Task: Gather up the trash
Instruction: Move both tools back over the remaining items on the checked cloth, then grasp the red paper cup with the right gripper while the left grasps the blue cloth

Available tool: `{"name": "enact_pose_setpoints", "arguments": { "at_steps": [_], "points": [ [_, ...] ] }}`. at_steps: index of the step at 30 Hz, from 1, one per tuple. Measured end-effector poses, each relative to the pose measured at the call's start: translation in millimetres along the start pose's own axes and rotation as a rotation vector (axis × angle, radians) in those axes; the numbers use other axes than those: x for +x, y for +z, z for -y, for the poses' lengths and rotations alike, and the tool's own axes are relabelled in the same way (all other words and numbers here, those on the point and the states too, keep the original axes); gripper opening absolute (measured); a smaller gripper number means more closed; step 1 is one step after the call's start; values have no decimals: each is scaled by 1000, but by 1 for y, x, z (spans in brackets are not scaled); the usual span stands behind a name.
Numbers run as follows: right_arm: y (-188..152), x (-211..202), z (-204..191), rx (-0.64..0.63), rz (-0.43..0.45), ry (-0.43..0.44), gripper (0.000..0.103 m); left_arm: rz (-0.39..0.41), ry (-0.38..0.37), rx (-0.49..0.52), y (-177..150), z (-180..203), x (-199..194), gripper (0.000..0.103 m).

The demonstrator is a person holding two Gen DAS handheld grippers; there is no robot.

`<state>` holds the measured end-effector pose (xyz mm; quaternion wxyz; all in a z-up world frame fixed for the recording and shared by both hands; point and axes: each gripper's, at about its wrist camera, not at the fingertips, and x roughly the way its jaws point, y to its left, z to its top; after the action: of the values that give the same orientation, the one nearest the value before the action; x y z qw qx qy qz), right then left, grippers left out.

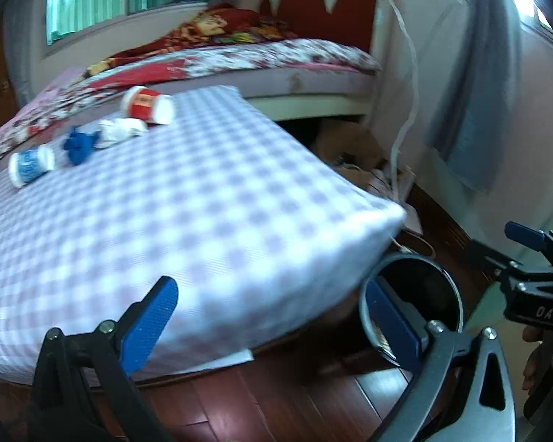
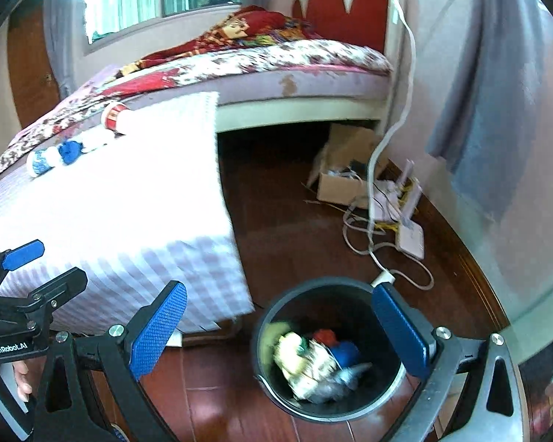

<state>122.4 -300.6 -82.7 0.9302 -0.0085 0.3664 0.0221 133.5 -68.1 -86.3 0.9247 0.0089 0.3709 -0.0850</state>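
Four pieces of trash lie in a row on the far end of my checked tablecloth (image 1: 188, 199): a red paper cup (image 1: 147, 105) on its side, a crumpled white tissue (image 1: 123, 129), a blue wad (image 1: 79, 145) and a blue-printed cup (image 1: 31, 165). The black bin (image 2: 328, 346) stands on the wooden floor just off the table's corner, already holding several scraps, so drops stay short. My right gripper (image 2: 276, 335) hangs over the bin, fingers wide apart and empty. My left gripper (image 1: 272, 326) faces the table, fingers also spread, holding nothing.
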Motion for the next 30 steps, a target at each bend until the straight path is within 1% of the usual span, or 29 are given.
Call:
{"name": "enact_pose_setpoints", "arguments": {
  "at_steps": [8,12,14,16,18,20,22,27,30],
  "points": [
    [37,11,-51,-52,35,83,102,39,97,-72,18,-68,-6,102],
    [63,21,-86,-100,66,135,102,58,151,-95,28,-108,-9,102],
    [75,28,-100,-112,69,164,102,59,165,-107,33,-126,-9,101],
    [88,40,-121,-128,66,203,102,64,201,-129,41,-149,-9,98],
    [103,53,-145,-165,63,228,102,64,204,-154,48,-168,-5,83],
    [112,62,-163,-201,76,226,102,51,212,-188,56,-188,3,81],
    [126,75,-177,-211,69,235,102,56,219,-211,66,-206,13,81],
    [161,118,-205,-221,73,265,102,44,216,-227,92,-231,52,81],
    [185,151,-221,-237,60,291,101,31,223,-217,109,-243,81,81]
  ]
}}
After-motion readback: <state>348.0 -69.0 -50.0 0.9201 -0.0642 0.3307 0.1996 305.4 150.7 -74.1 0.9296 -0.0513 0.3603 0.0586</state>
